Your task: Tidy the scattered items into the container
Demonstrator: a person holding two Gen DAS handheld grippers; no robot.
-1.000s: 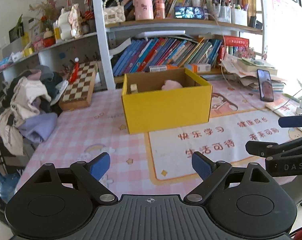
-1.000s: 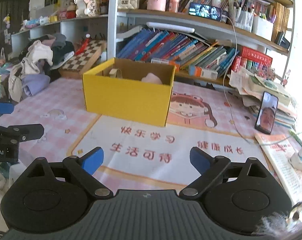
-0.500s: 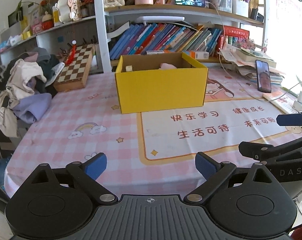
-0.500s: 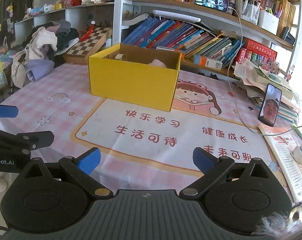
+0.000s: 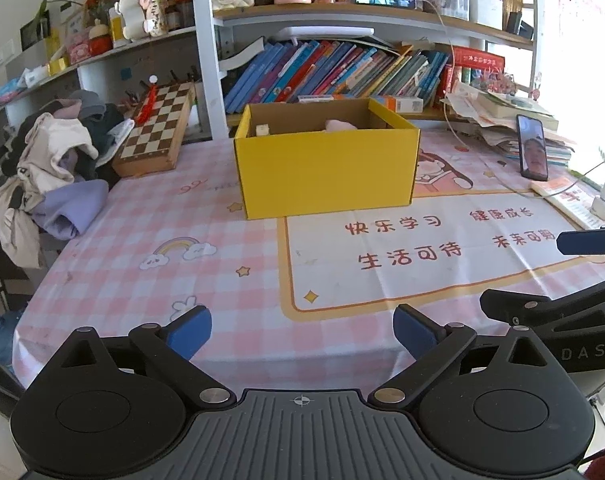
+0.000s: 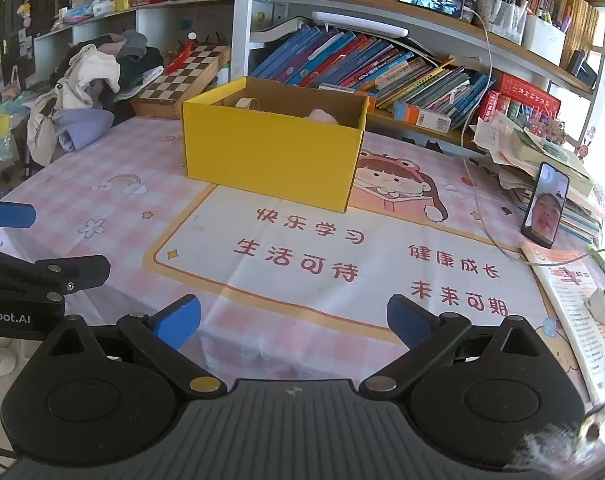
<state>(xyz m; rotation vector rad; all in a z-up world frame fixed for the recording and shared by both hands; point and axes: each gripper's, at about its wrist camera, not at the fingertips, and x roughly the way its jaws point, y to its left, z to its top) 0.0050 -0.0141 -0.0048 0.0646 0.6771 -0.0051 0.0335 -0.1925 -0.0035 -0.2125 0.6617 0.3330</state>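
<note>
Both tools now sit farther back from the yellow box (image 5: pixel 328 170), near the front edge of the surface (image 5: pixel 150 240). The box looks smaller in both views. More of the checked cloth (image 6: pixel 114 168) shows in front of it.

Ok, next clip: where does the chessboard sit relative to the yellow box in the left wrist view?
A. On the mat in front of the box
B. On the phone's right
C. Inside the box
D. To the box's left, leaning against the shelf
D: the chessboard lies tilted left of the yellow box, by the clothes pile, apart from the box.
</note>
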